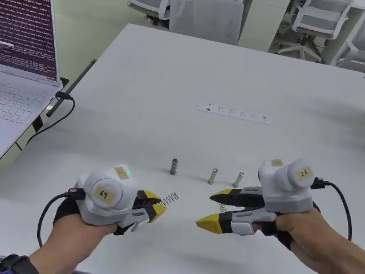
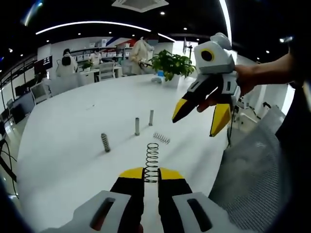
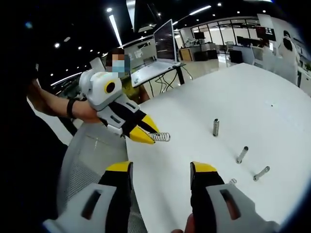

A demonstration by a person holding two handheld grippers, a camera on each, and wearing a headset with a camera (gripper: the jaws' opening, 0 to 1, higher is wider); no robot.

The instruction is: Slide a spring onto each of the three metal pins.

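The head view is bright and even, and the white bench (image 1: pixel 171 91) looks a little washed out. Shadows are weak and diffuse: pale grey ones lie under the left gripper (image 1: pixel 157 204) and the right gripper (image 1: pixel 206 210), and short ones lie beside the pins (image 1: pixel 212 176). The laptop screen (image 1: pixel 28 34) glows purple. In both gripper views the light comes from long ceiling strips (image 2: pixel 97 23), which appear as bright curved lines on a dark ceiling. The fisheye lens bends the bench edge strongly toward the rim. The spring (image 2: pixel 152 158) is sharp, while the far room is soft.
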